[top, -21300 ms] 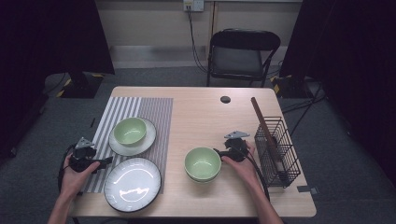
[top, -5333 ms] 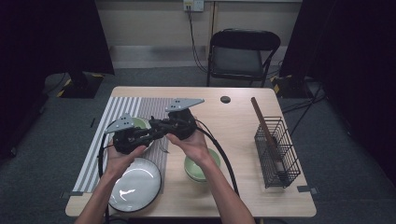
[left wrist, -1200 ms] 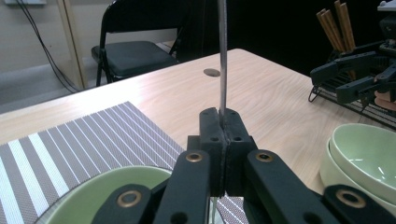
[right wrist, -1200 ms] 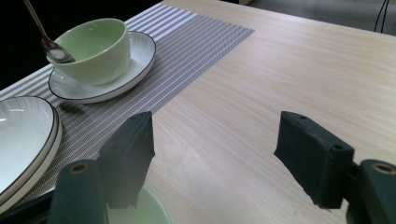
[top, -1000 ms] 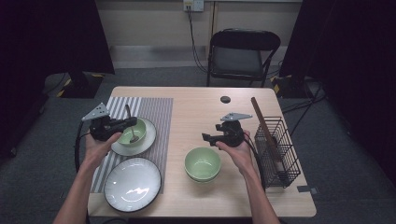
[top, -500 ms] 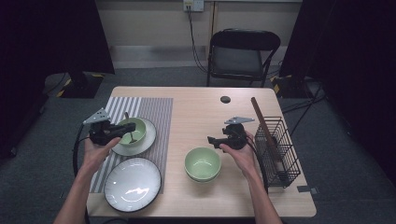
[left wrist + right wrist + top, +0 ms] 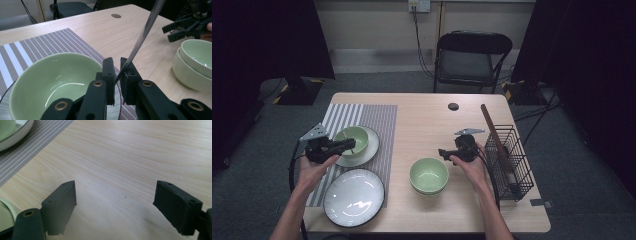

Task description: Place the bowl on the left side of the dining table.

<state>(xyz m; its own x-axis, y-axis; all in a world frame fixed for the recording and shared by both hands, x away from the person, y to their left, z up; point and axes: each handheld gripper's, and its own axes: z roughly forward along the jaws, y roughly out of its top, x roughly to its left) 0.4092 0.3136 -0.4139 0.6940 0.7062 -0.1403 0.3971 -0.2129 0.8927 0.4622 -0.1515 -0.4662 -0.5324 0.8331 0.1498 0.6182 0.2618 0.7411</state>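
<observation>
High view: left gripper (image 7: 343, 145) at green bowl (image 7: 351, 139) on placemat (image 7: 362, 120); right gripper (image 7: 444, 152) behind stacked bowls (image 7: 428, 175).
Left gripper view: jaws, just easing apart, pinch metal utensil handle (image 7: 142, 37) beside bowl.
Right gripper view: jaws spread, just widening, empty, above table (image 7: 130, 155).
</observation>
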